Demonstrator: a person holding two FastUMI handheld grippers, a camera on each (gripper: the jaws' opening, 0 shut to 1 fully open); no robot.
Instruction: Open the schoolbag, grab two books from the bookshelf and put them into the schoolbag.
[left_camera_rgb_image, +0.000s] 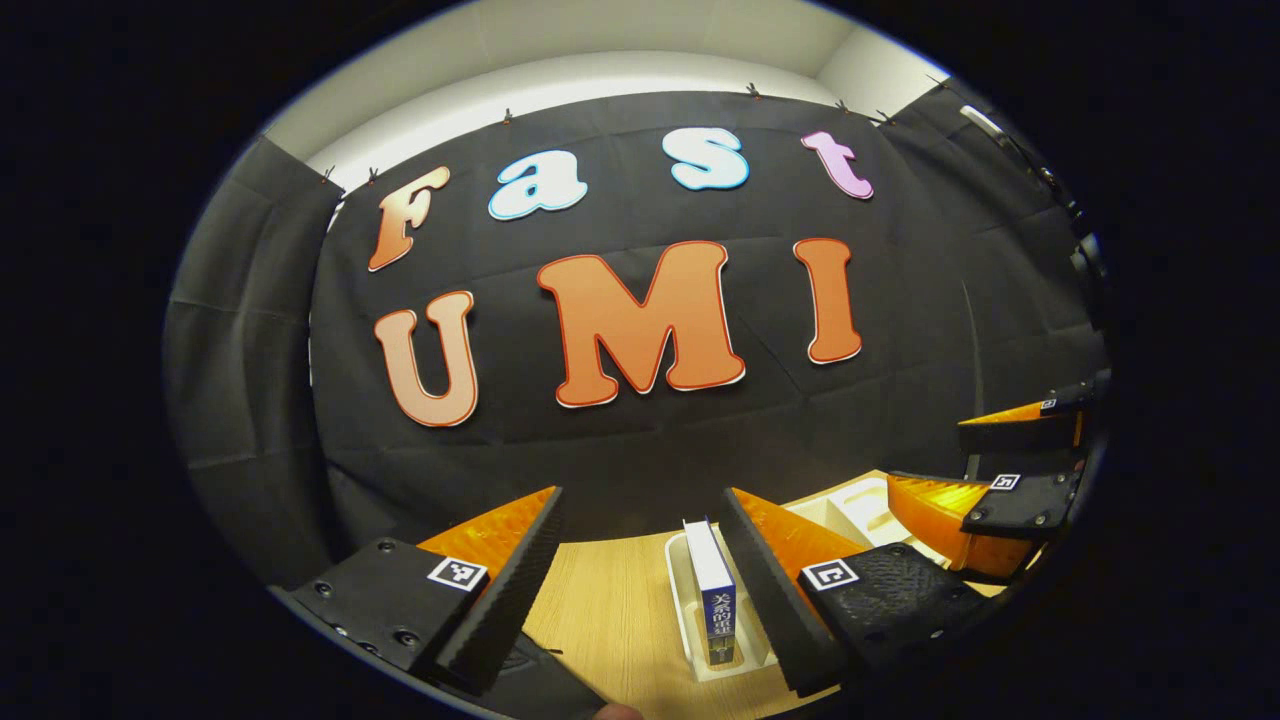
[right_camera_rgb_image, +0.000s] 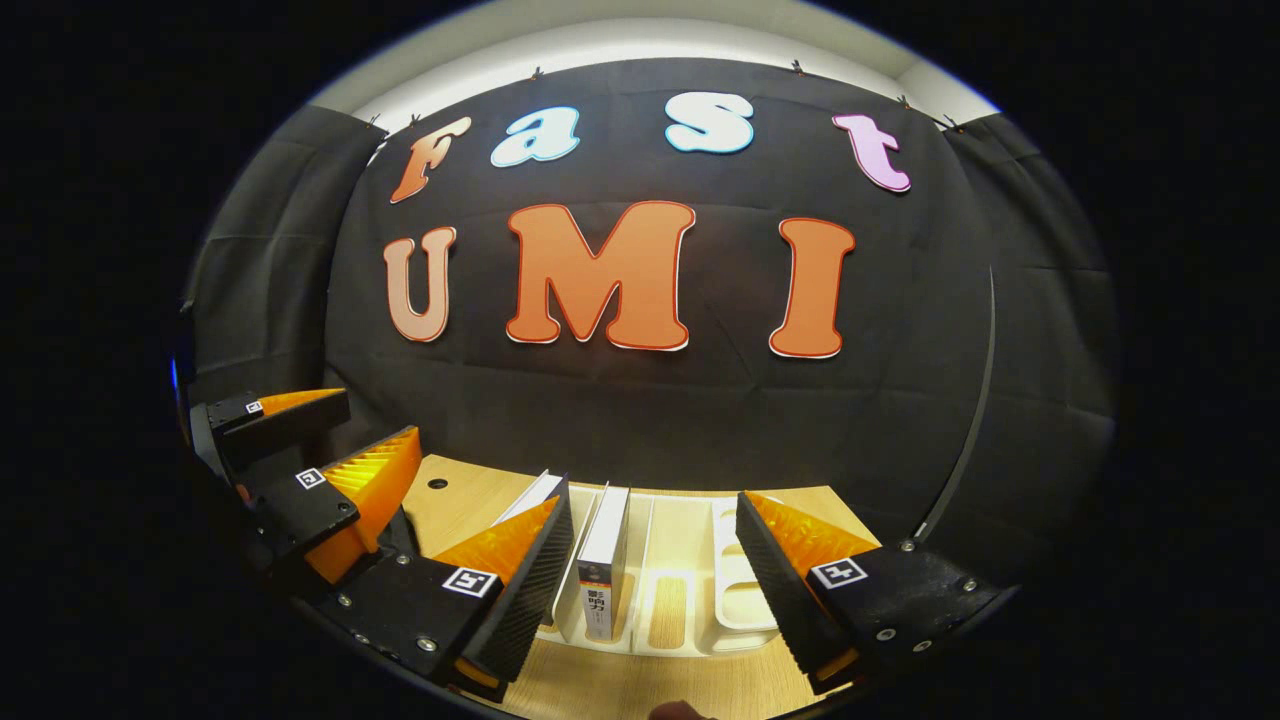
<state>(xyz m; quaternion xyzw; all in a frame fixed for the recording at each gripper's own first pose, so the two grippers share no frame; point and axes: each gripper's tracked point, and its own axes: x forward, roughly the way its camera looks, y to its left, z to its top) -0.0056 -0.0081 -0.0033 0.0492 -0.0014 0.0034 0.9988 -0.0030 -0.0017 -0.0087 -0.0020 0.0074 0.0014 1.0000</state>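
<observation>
Both claws gape, empty. Left gripper (left_camera_rgb_image: 640, 560) frames blue-spined book (left_camera_rgb_image: 715, 590) at lower centre; right gripper (right_camera_rgb_image: 655, 570) frames white book (right_camera_rgb_image: 603, 570) in bookshelf (right_camera_rgb_image: 700, 610). Best: descend squarely, straddle each spine, then close.

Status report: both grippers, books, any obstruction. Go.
Left gripper open, right gripper open, both above the light wooden table. Two upright books, dark-spined and white-spined, in white slotted plastic rack. Nothing between fingers and books.
</observation>
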